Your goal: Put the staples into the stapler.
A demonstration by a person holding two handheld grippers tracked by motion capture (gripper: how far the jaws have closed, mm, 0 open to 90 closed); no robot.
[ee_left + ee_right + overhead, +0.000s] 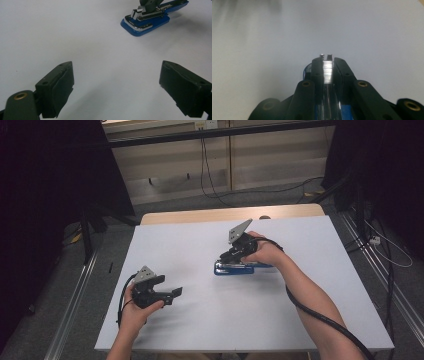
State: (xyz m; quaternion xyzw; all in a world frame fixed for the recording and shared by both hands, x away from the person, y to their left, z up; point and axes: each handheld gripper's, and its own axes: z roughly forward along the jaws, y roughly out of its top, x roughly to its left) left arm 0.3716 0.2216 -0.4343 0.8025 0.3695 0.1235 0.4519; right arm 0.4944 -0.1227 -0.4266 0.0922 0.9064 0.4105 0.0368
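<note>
Blue stapler [235, 267] is lying near the middle of the white desk [310, 295], the right gripper [231, 256] closing its fingers on its metal staple rail, the left gripper [176, 292] waiting wide open, empty; lifting likely needs steadying.

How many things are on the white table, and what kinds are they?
Stapler: 1, blue, lying flat.
Staples: 1 strip, clamped by the right gripper over the stapler.
Grippers: 2, the left gripper open and apart from the stapler.
Total: 4 on or over the table.
</note>
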